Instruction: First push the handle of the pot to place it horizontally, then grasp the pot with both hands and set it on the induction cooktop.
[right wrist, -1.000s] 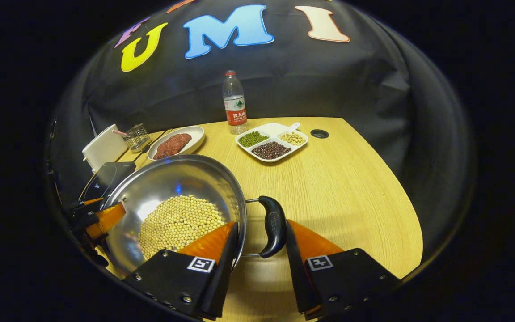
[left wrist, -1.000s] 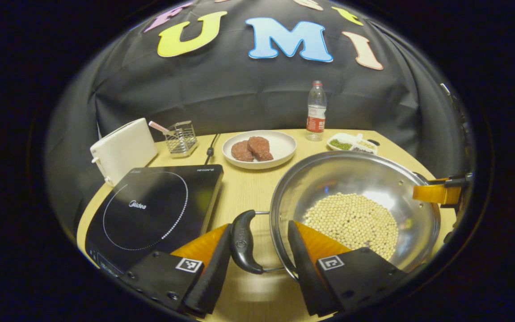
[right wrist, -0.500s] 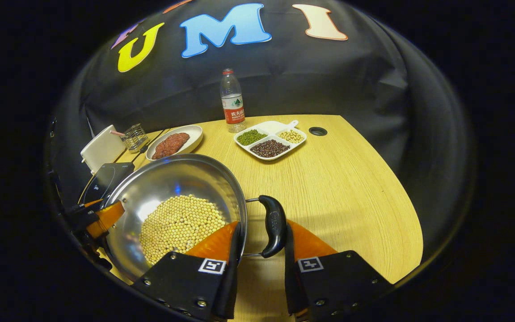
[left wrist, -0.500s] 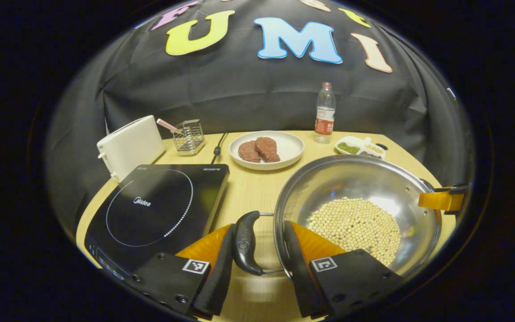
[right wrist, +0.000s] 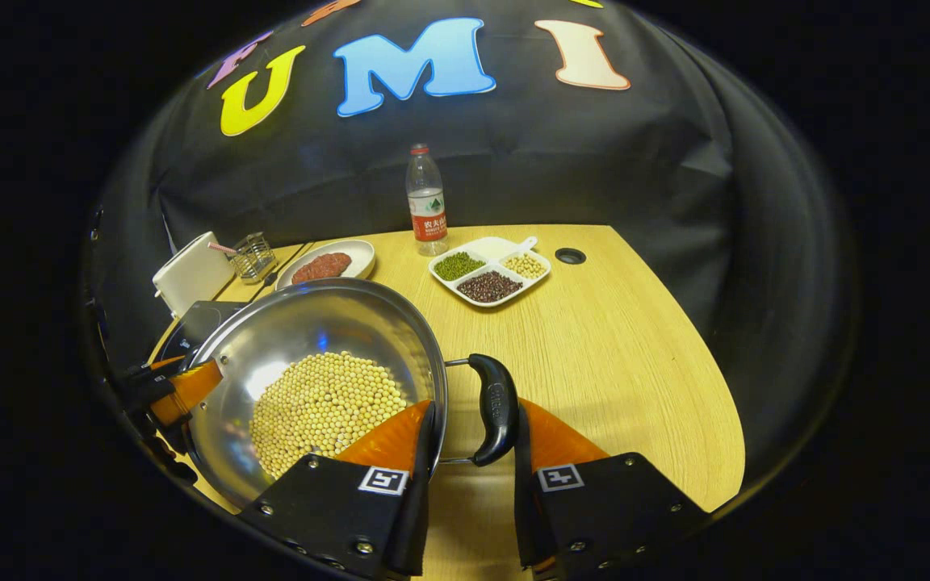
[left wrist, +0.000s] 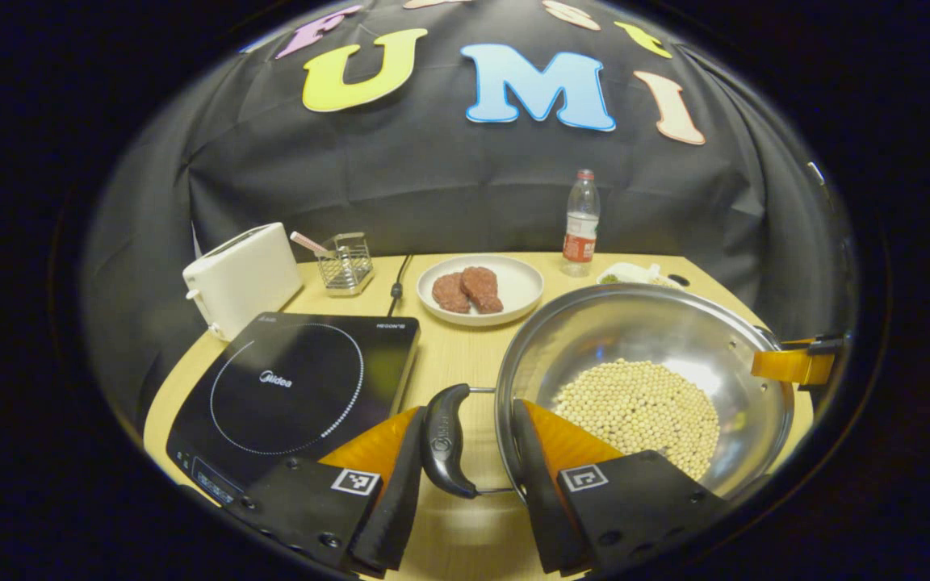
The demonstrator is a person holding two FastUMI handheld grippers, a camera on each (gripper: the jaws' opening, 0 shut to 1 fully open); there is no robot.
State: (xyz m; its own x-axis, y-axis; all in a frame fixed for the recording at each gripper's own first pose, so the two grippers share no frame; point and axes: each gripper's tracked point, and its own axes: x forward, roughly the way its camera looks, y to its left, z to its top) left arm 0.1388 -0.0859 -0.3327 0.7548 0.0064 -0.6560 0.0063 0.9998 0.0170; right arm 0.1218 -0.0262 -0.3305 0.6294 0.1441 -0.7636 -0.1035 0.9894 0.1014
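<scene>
A steel pot (left wrist: 643, 331) holding soybeans (left wrist: 634, 403) hangs between my two grippers, with a black handle on each side. My left gripper (left wrist: 465, 472) is shut across the left handle (left wrist: 445, 436) and the rim. One finger lies against the handle and the other inside the wall. My right gripper (right wrist: 471, 440) is shut the same way on the right handle (right wrist: 497, 407) of the pot (right wrist: 312, 323). The black induction cooktop (left wrist: 295, 379) lies just left of the pot, partly hidden behind it in the right gripper view (right wrist: 190, 319).
Behind the cooktop stand a white toaster (left wrist: 243, 274) and a wire basket (left wrist: 345, 262). A plate (left wrist: 517, 278) with meat, a water bottle (left wrist: 580, 222) and a divided dish (right wrist: 505, 242) of beans sit at the back. Bare wooden table (right wrist: 634, 363) lies right of the pot.
Both grippers have closed tighter on the handles. The table, cooktop and back objects have slid lower and farther in both views while the pot keeps its place between the fingers.
</scene>
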